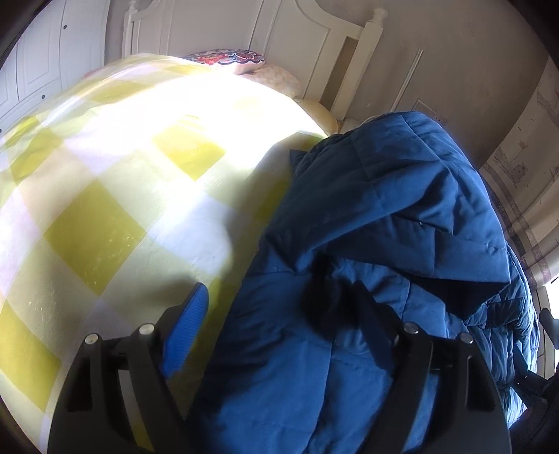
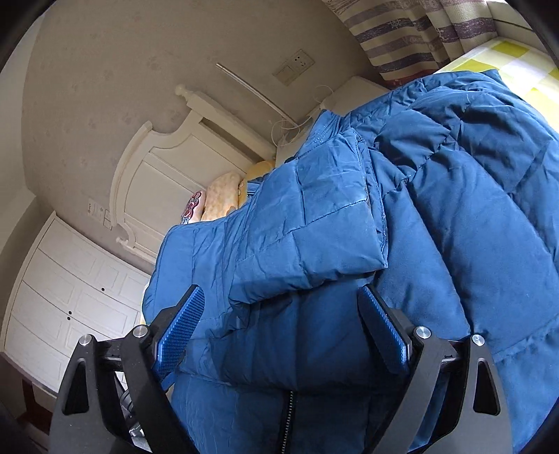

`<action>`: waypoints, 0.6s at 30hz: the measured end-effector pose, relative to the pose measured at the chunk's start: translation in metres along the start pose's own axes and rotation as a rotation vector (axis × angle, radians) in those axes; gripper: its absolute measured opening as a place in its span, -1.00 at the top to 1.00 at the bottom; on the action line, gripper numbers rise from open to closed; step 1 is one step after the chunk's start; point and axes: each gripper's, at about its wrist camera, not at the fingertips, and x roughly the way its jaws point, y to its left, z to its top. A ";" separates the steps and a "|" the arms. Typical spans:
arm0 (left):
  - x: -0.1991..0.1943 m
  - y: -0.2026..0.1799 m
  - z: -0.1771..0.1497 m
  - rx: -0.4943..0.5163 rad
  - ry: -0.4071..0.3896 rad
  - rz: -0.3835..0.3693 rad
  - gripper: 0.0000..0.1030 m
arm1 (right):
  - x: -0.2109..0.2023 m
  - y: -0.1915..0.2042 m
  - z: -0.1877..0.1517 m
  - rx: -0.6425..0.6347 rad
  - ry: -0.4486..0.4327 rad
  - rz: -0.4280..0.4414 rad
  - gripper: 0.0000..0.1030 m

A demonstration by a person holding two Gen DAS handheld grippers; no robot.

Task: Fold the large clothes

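Observation:
A blue quilted puffer jacket [image 1: 384,216] lies bunched on the bed's yellow and white checked cover [image 1: 104,195]. My left gripper [image 1: 276,314] is open, its jaws wide apart, with jacket fabric lying between them and over the right finger; the blue left pad [image 1: 187,331] is bare. In the right wrist view the same jacket [image 2: 436,209] fills the frame, folded over itself, with its zipper [image 2: 289,419] at the bottom. My right gripper [image 2: 279,324] is open, blue pads [image 2: 180,331] wide apart, a fold of jacket between them.
A white headboard [image 1: 314,38] and pillows [image 1: 276,78] stand at the bed's far end. A white wardrobe [image 2: 70,307] is on the left in the right wrist view. Striped curtains [image 2: 419,31] and a wall socket [image 2: 293,68] are beyond the jacket.

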 end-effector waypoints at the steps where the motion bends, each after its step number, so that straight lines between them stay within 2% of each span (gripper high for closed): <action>1: 0.000 0.001 0.000 -0.004 -0.002 -0.007 -0.59 | 0.005 0.002 0.002 0.004 -0.012 -0.019 -0.71; 4: -0.001 0.006 0.000 -0.028 -0.013 -0.033 -0.59 | 0.013 0.003 0.012 0.030 -0.067 -0.044 -0.60; 5: -0.001 0.008 0.000 -0.032 -0.015 -0.038 -0.59 | 0.016 0.002 0.015 0.038 -0.080 -0.056 -0.43; 6: -0.001 0.008 0.000 -0.033 -0.015 -0.039 -0.59 | 0.018 0.001 0.017 0.039 -0.088 -0.068 -0.03; 8: -0.002 0.009 0.000 -0.034 -0.016 -0.041 -0.59 | 0.016 0.004 0.019 0.015 -0.095 -0.077 0.30; 9: -0.002 0.008 0.000 -0.034 -0.016 -0.040 -0.59 | 0.009 0.009 0.020 -0.007 -0.114 -0.065 0.39; 14: -0.003 0.008 -0.001 -0.030 -0.014 -0.027 -0.59 | -0.050 0.050 0.019 -0.250 -0.237 -0.026 0.50; 18: -0.004 0.007 -0.002 -0.028 -0.014 -0.014 -0.60 | -0.098 0.037 0.036 -0.315 -0.328 -0.065 0.52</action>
